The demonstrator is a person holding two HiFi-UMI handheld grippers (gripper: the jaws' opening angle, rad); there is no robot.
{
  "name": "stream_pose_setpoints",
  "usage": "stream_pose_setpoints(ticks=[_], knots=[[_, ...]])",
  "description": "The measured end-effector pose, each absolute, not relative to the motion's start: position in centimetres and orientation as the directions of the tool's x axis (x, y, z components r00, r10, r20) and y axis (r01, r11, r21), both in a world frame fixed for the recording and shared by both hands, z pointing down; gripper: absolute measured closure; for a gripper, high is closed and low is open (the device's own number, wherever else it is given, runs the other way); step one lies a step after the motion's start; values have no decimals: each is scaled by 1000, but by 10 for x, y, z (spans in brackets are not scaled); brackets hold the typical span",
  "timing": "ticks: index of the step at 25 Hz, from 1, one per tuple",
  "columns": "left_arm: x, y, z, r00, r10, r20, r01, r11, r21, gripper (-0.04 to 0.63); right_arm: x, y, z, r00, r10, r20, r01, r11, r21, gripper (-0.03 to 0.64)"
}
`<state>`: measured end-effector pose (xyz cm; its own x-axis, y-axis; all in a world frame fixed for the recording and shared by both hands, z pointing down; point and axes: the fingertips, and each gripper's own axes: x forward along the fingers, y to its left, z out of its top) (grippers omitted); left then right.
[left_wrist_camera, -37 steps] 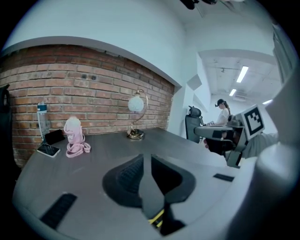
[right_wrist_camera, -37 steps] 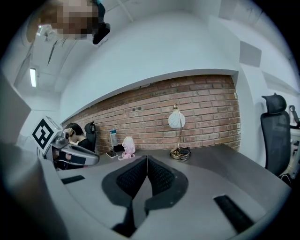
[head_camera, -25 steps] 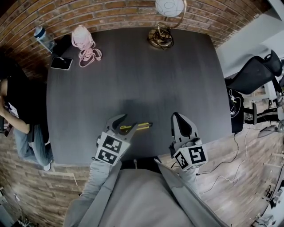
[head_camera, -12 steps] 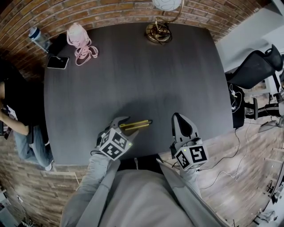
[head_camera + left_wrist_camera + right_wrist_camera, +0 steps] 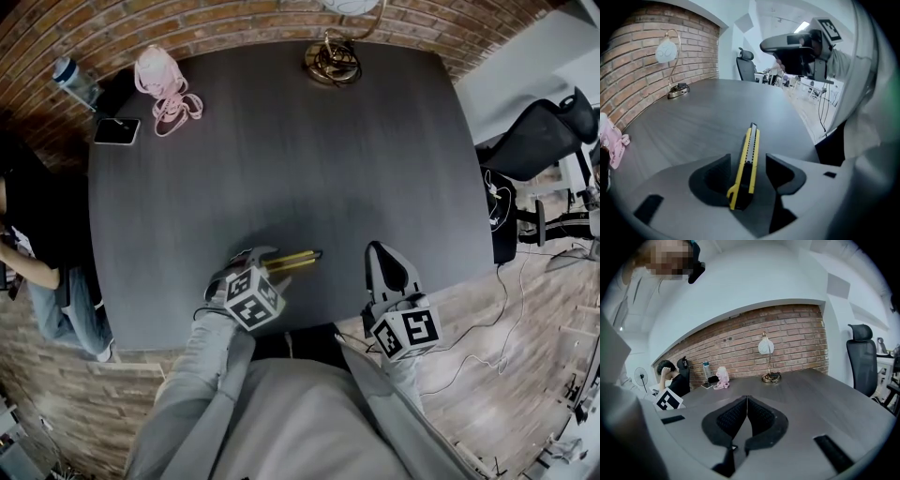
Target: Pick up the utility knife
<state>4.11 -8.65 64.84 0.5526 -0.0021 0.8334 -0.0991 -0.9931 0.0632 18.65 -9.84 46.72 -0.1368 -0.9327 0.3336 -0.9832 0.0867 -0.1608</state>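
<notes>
The yellow and black utility knife [image 5: 292,260] lies flat on the dark table [image 5: 281,159], near its front edge. My left gripper [image 5: 255,258] points steeply down over the knife's left end. In the left gripper view the knife [image 5: 746,164] lies lengthwise between the two open jaws, with a gap on each side; the pads do not press on it. My right gripper [image 5: 380,251] hovers to the right of the knife, apart from it. Its pads [image 5: 746,401] meet with nothing between them.
At the table's far edge stands a brass desk lamp [image 5: 333,56]. A pink cord bundle [image 5: 164,84], a phone [image 5: 116,130] and a bottle [image 5: 73,80] sit at the far left corner. A person [image 5: 28,225] is at the left side, an office chair [image 5: 534,150] at the right.
My left gripper has sunk toward the table and rolled, and its jaws have spread wider around the knife's end. The right gripper has barely moved.
</notes>
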Motion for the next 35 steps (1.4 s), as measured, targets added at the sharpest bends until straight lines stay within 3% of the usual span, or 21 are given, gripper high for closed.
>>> stream_pose_setpoints(ticks=[18,22,35], knots=[[43,-84,661,515,14,857,-25,-999,32,365,195,-94,472,-102,-934,342,-985,46,-168,598],[45,-82,660,512,17,859,-4,-1000,23,459,198,-95,469,-97,-936,338,-985,42,-167,598],[46,-80,661,504,20,864,3,-1000,22,472,201,-98,470,-93,-935,341,-986,39,-163,598]])
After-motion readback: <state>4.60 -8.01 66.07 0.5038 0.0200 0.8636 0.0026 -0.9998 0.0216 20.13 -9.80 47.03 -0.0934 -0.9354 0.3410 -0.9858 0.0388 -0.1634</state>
